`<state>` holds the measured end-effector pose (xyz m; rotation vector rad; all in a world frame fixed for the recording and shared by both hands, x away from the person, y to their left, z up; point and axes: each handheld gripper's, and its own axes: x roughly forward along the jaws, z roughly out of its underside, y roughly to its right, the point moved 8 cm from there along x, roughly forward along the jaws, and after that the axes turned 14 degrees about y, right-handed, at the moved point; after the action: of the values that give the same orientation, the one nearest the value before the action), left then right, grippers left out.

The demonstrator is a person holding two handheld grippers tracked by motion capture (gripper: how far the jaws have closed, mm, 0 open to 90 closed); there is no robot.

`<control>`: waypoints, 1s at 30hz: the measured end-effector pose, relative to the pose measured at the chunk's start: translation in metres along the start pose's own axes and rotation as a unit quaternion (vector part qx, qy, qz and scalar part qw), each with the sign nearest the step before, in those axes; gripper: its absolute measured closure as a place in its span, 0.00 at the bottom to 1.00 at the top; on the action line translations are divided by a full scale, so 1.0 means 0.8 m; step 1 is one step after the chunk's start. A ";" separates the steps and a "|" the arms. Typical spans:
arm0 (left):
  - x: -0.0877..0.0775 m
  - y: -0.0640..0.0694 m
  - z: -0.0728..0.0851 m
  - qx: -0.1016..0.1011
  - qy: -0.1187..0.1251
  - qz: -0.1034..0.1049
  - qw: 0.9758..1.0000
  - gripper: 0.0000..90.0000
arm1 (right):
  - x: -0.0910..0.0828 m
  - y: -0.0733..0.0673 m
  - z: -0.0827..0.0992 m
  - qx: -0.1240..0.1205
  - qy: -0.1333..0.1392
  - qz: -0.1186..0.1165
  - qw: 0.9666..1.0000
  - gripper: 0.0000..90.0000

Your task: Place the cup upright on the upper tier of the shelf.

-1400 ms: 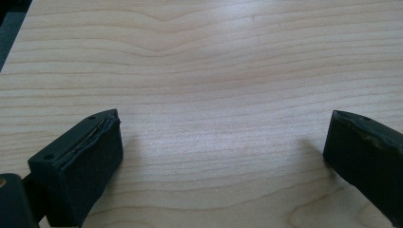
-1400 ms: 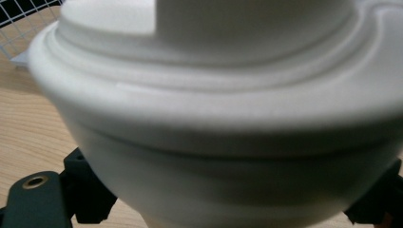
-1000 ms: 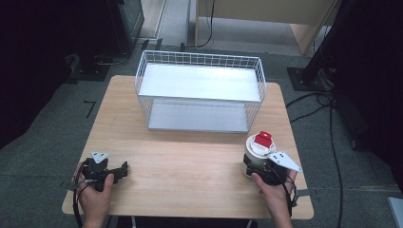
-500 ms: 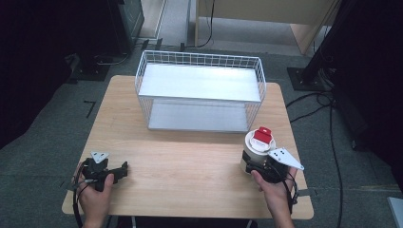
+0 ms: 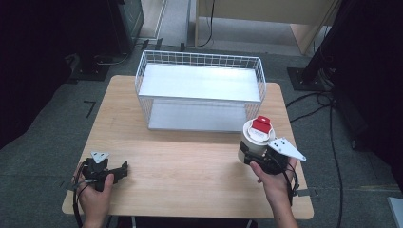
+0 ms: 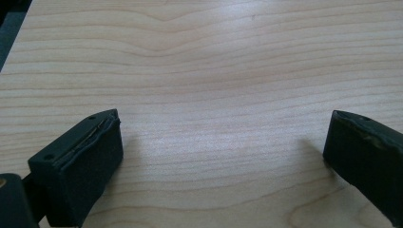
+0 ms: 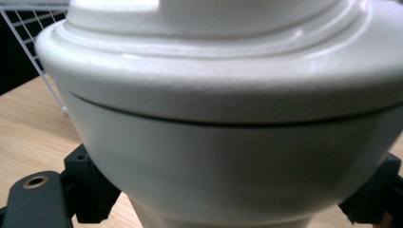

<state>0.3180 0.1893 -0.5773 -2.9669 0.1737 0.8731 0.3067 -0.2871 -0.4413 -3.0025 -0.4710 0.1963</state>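
A white canister (image 5: pixel 254 138) with a red cap (image 5: pixel 261 125) stands upright at the table's right side, just in front of the wire basket's right corner. My right gripper (image 5: pixel 253 158) is shut on its lower body, a hand behind it. In the right gripper view the canister (image 7: pixel 228 118) looms close, with the black jaws of the right gripper (image 7: pixel 233 194) pressed against both sides of it. Whether its base touches the table is hidden. Near the front left edge, my left gripper (image 5: pixel 124 169) rests low, and its view shows the left gripper (image 6: pixel 223 147) open over bare wood.
A white wire basket (image 5: pixel 199 55) with a pale floor sits at the back middle of the wooden table (image 5: pixel 190 161). Cables and dark stands lie on the floor to the right. Bare wood stretches between the two grippers.
My right gripper has carried the canister a little forward and left, toward the basket. The left gripper has not moved.
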 end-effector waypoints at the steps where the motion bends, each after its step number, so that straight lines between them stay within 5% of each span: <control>1: 0.000 0.000 0.000 0.000 0.000 0.000 1.000 0.00 | 0.001 -0.001 -0.004 0.000 0.002 -0.002 1.000 0.14; 30: 0.000 0.000 0.000 -0.001 0.001 -0.001 1.000 0.00 | 0.047 -0.029 -0.114 -0.023 0.048 -0.034 0.998 0.14</control>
<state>0.3182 0.1892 -0.5772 -2.9702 0.1713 0.8700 0.3486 -0.2603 -0.3528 -3.0185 -0.5738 0.0351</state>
